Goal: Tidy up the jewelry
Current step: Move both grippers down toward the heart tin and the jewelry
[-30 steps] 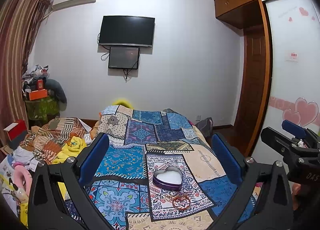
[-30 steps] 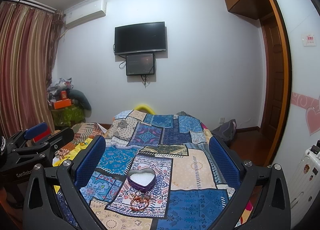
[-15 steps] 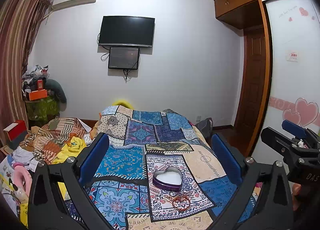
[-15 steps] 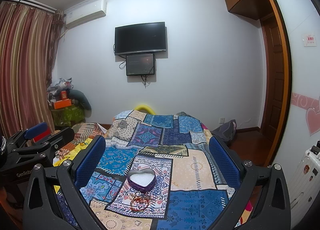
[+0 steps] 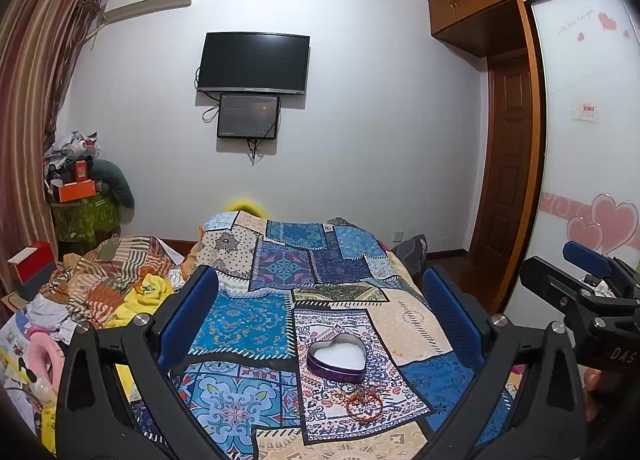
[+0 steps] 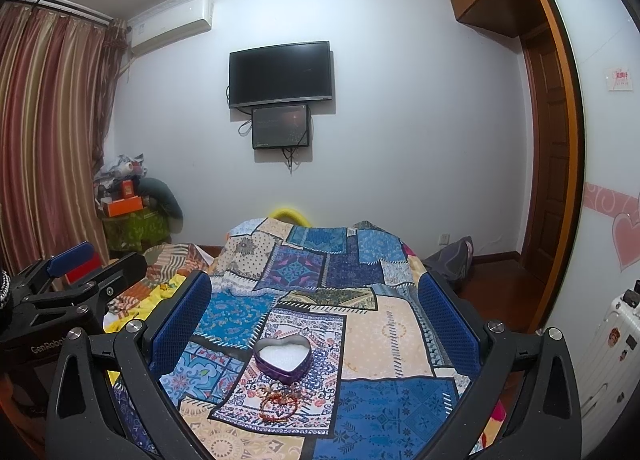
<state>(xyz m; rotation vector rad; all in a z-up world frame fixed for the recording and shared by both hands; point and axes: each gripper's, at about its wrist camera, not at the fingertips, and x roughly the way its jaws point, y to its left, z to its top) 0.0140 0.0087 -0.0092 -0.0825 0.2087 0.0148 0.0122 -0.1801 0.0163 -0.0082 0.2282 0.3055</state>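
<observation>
From the left wrist view, my left claw point(image 5: 320, 312) is spread wide with nothing between its blue pads, held above the bed point(image 5: 404, 324). The heart-shaped tin point(image 5: 337, 356) lies open on the patchwork cover, between the two fingers, and the tangle of bracelets point(image 5: 362, 402) lies just nearer me than the tin, almost touching it. Beyond the tin the cover runs bare to the bed's far edge. Left of the tin, off the bed's edge, is a heap of clothes point(image 5: 116, 284). Right of the tin, my right claw point(image 5: 588, 272) shows at the frame's side.

From the right wrist view, my right claw point(image 6: 314, 312) is also fully open and empty over the bed point(image 6: 392, 324). The tin point(image 6: 283, 356) is between the fingers, the bracelets point(image 6: 278, 400) just nearer me. Right of the tin there is bare cover up to the bed's edge; left of it, my left claw point(image 6: 86, 264) hangs past the bed's side.
</observation>
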